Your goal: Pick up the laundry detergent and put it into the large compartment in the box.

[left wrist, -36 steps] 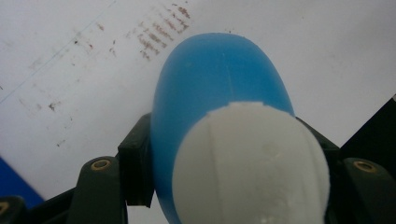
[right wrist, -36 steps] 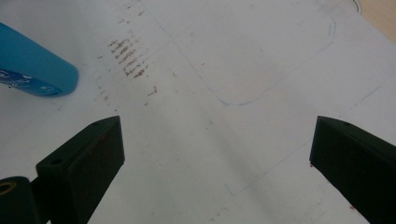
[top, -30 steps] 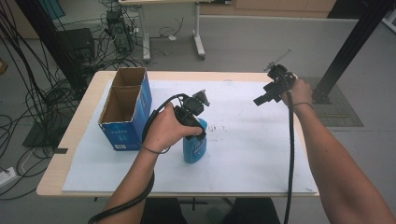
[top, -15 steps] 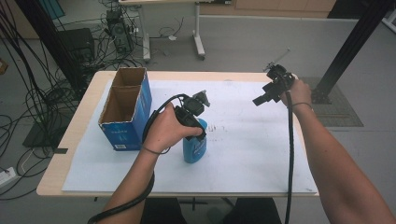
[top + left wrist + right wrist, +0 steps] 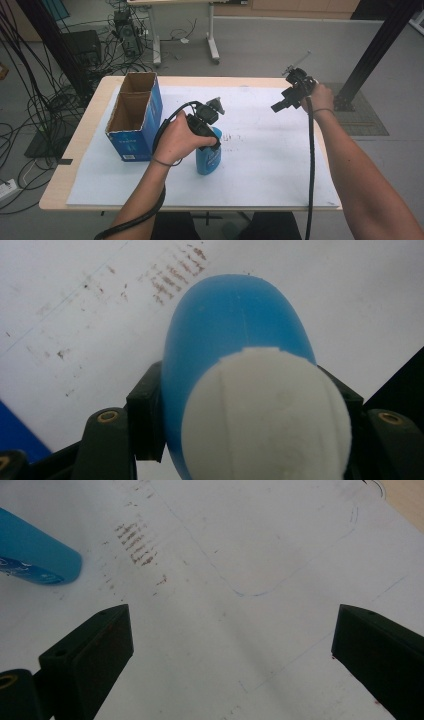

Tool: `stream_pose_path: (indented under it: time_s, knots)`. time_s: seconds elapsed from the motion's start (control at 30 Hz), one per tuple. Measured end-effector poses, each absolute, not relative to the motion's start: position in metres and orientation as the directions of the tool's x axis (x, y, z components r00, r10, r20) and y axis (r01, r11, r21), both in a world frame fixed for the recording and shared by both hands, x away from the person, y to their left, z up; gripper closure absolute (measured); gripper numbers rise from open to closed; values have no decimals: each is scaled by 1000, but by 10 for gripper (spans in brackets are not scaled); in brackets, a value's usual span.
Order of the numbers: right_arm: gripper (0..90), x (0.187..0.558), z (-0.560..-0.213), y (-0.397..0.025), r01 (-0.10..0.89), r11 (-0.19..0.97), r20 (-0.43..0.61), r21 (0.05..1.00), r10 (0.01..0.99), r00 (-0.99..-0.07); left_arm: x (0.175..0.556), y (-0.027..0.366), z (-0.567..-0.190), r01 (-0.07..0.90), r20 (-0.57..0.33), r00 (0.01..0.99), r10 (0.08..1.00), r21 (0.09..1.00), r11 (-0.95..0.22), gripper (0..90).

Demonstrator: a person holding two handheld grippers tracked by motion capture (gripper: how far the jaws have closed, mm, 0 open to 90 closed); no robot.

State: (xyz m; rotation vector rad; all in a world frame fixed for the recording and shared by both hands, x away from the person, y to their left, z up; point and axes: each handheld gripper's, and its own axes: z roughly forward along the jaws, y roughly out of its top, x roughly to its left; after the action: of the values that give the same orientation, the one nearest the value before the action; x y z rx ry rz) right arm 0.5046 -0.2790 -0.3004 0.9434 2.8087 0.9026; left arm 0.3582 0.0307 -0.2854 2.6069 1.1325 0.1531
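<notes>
Left gripper view: jaws clamped on blue bottle (image 5: 235, 335) just below its white cap (image 5: 265, 415), one black pad each side, both touching. Grip sits high, near the neck, on a curved slick wall, so contact patch looks small. Bottle base rests on white sheet (image 5: 350, 285), next to brown smudge marks (image 5: 170, 277).

High view: left gripper (image 5: 204, 131) comes onto bottle (image 5: 208, 158) from above, hand wrapped round it. Bottle upright, mid-table, near side, just right of open cardboard box (image 5: 134, 116) w/ blue sides, close but not touching.

Right gripper (image 5: 286, 103) far right, well apart from bottle, held off the table. Right gripper view: jaws spread wide, nothing between them, bare sheet below, bottle's edge (image 5: 35, 550) at upper left.

Risks, my read:
- Lift w/ grip this high → bottle body can swing or pivot between pads; any tilt + smooth plastic = slip out.
- Squeeze harder → thin wall could flex, pop out of pads.
- If target is the box: near wall is tall, bottle base may clip rim on the way over, knock box or twist bottle in grip.
- Trailing cable on left forearm could snag box corner.
- Right gripper too far off to catch or steady anything.
</notes>
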Motion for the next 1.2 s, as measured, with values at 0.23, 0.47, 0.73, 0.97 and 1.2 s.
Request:
stream_pose_path:
  time_s: [0.23, 0.47, 0.73, 0.97, 1.2]
  knots:
    - [29, 505, -302, -277, 540, 647, 140, 538, 563, -814, 358, 31, -285, 698, -22, 684, 729, 309, -646, 372]
    - [29, 506, -302, -276, 541, 644, 145, 541, 562, -814, 358, 31, -286, 698, -22, 684, 729, 311, -645, 372]
    - [29, 505, -302, -277, 541, 644, 143, 541, 563, -814, 358, 31, -286, 698, -20, 684, 729, 310, -646, 372]
    - [29, 506, -303, -277, 544, 642, 150, 541, 562, -813, 358, 31, -286, 694, -18, 686, 727, 316, -647, 372]
    - [28, 506, -304, -276, 543, 641, 153, 543, 560, -814, 357, 31, -286, 690, -15, 689, 724, 320, -650, 373]
